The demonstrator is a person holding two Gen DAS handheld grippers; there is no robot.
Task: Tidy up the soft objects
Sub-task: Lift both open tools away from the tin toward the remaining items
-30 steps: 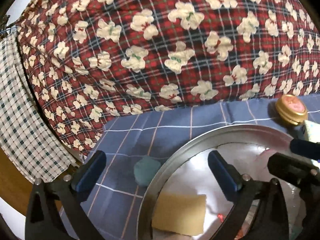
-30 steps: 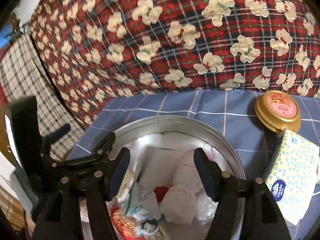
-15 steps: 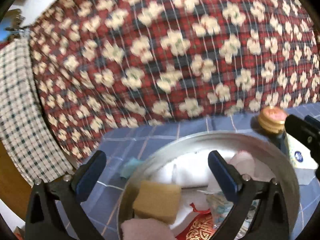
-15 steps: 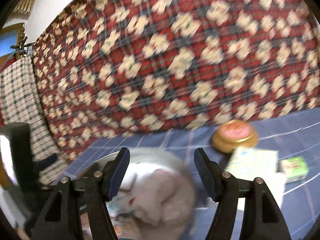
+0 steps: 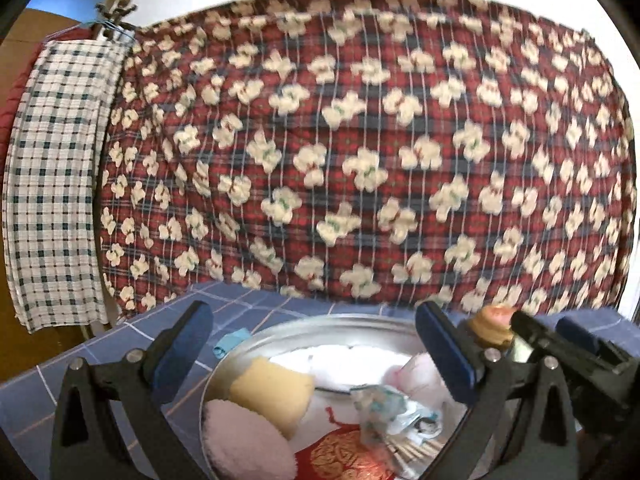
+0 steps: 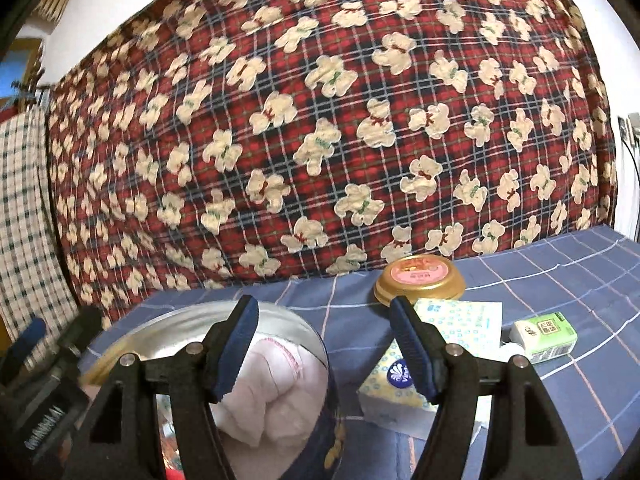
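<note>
A round metal tin stands on the blue checked cloth. In it lie a yellow sponge, a pink fluffy pad, white cloth, a red pouch and a small packet. My left gripper is open and empty above the tin. My right gripper is open and empty above the tin's right rim; a pink-white cloth bundle shows inside. A teal soft piece lies left of the tin.
A gold-lidded jar, a tissue pack and a small green tissue pack lie right of the tin. A red plaid bear quilt rises behind. A checked towel hangs at left.
Both grippers have lifted and pulled back from the tin. The right one has swung right, bringing the tissue packs into view. Both stay open and empty.
</note>
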